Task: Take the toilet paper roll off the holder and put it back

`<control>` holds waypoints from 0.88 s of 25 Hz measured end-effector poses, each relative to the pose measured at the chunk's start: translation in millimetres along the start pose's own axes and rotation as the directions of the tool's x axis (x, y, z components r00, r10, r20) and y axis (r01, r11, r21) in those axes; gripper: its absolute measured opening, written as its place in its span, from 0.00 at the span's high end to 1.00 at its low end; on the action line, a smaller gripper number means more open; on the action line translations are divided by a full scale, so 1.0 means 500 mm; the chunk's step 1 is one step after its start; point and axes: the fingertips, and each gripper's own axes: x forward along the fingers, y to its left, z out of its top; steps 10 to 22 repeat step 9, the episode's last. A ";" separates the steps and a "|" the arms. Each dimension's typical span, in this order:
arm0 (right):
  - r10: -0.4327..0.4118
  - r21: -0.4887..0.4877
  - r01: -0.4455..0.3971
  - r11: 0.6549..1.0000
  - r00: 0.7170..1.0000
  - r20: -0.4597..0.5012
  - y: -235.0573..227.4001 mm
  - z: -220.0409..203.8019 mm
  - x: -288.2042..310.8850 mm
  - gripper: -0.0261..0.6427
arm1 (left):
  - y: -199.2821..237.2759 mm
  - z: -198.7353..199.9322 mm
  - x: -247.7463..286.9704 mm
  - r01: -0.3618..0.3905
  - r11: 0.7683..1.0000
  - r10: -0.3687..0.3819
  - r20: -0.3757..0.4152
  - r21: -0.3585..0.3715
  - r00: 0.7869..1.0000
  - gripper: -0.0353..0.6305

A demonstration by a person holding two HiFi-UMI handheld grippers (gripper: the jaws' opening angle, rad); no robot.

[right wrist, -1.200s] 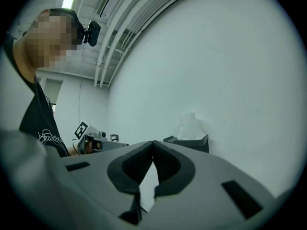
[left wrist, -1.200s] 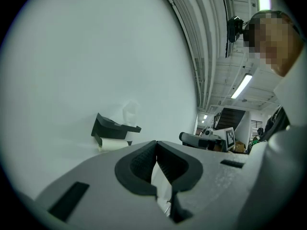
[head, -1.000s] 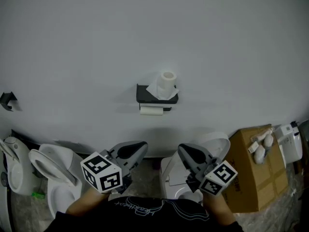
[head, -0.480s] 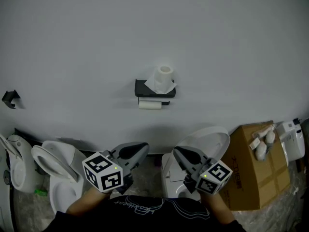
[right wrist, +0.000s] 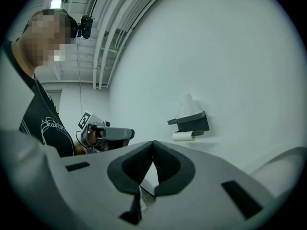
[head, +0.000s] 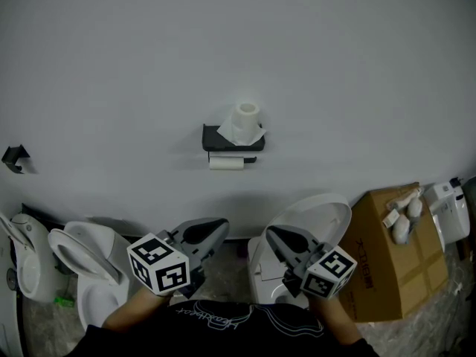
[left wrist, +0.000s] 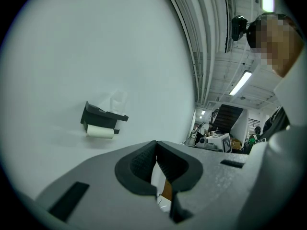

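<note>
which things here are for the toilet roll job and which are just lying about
Job: holder, roll hung under it, roll standing on its shelf, left gripper, right gripper, both shut.
Lying about: left toilet, right toilet, cardboard box, wall bracket.

Roll (head: 245,117) atop holder (head: 218,137); toilet (head: 321,216) below, box (head: 394,255) right.

head view crops the leftmost toilet (head: 21,262) at 8 o'clock; left gripper view, upright roll (left wrist: 118,101) at 9 o'clock fades into the wall (left wrist: 72,47)
</note>
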 end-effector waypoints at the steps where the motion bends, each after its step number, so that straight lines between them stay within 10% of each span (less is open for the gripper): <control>1: -0.002 0.003 0.002 1.000 1.000 0.001 -0.001 0.000 -0.001 0.95 | 0.000 -0.001 0.002 0.002 1.000 -0.002 -0.002 -0.001 1.000 0.94; 22: -0.012 0.010 0.012 1.000 1.000 0.006 -0.013 0.000 -0.003 0.95 | 0.008 0.001 0.018 0.019 1.000 -0.019 -0.004 -0.007 1.000 0.94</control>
